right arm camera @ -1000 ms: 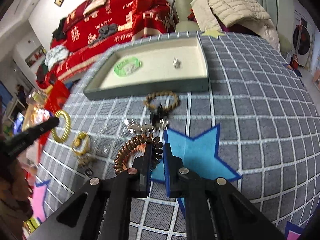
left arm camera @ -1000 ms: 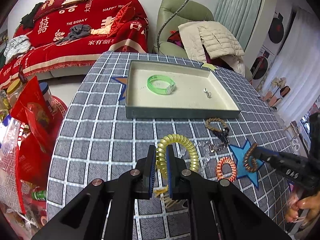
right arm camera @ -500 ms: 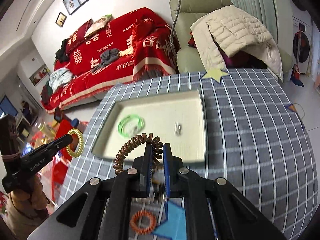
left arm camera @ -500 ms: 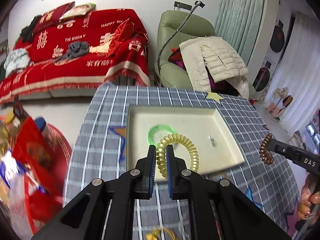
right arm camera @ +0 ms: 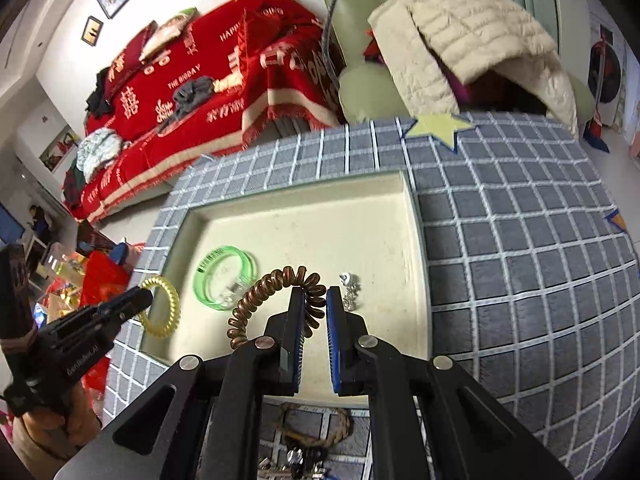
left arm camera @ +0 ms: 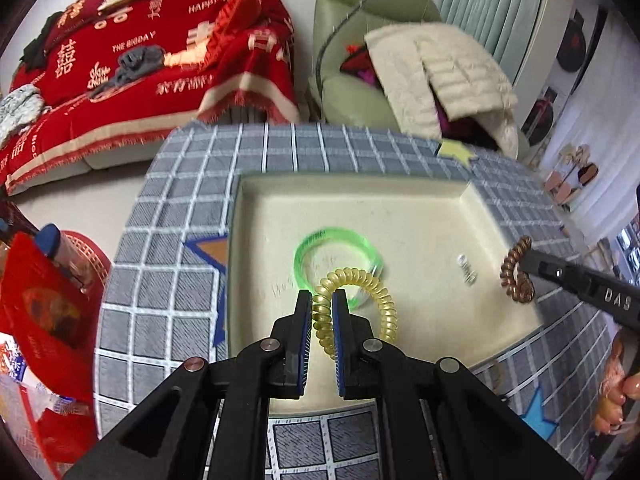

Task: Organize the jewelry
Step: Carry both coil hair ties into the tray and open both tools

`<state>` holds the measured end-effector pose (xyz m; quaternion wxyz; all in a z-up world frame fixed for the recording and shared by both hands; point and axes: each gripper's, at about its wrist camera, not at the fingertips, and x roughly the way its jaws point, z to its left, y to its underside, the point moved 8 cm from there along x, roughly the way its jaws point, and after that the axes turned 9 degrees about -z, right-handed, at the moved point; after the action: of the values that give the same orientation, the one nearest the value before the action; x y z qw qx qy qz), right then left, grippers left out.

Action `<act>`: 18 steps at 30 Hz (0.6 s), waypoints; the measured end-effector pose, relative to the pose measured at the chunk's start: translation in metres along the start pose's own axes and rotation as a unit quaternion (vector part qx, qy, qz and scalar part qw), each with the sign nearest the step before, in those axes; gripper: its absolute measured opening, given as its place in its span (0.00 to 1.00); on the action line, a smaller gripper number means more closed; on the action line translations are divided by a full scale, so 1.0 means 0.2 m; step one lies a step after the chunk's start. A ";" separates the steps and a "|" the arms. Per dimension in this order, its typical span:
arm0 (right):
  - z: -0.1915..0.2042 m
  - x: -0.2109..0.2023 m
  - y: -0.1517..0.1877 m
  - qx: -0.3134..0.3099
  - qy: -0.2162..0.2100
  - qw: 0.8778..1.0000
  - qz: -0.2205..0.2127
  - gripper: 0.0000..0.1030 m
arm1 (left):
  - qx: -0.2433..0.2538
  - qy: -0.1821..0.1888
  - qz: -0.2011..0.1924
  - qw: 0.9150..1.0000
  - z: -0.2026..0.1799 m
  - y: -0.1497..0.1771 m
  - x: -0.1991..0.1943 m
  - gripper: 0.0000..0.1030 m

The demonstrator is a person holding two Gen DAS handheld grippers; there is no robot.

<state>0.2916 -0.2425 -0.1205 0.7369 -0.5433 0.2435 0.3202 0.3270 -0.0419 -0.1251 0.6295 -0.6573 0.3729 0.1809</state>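
left gripper (left arm camera: 322,312) clamps yellow spiral coil band (left arm camera: 362,300) over cream shallow tray (left arm camera: 432,200) | right gripper (right arm camera: 313,308) clamps brown spiral coil band (right arm camera: 272,288) above tray, seemingly near small silver trinket (right arm camera: 349,286) | green translucent bangle (right arm camera: 224,278) lies in tray, left

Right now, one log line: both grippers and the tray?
left gripper: shut on yellow coil, over tray | right gripper: shut on brown coil, over tray | tray holds: green bangle, silver charm

The small silver piece (left arm camera: 466,269) in the tray is blurred, too small to identify.
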 end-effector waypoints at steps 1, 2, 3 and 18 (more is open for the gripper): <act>-0.01 0.03 0.00 0.001 0.002 1.000 0.004 0.11 | 0.001 -0.002 0.007 1.000 0.00 0.02 0.03 0.30; -0.02 0.07 0.01 0.003 0.006 1.000 0.009 0.11 | 0.002 -0.003 0.012 1.000 0.00 0.03 0.05 0.30; -0.03 0.10 0.01 0.003 0.009 1.000 0.012 0.11 | 0.004 -0.006 0.020 1.000 0.00 0.05 0.08 0.30; -0.11 0.29 0.02 -0.027 0.065 0.998 0.007 0.12 | 0.035 -0.076 0.013 0.996 0.03 0.06 0.29 0.30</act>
<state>0.3281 -0.2501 -0.1709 0.7024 -0.5807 0.2858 0.2962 0.3587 -0.0510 -0.1754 0.6758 -0.6146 0.3387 0.2253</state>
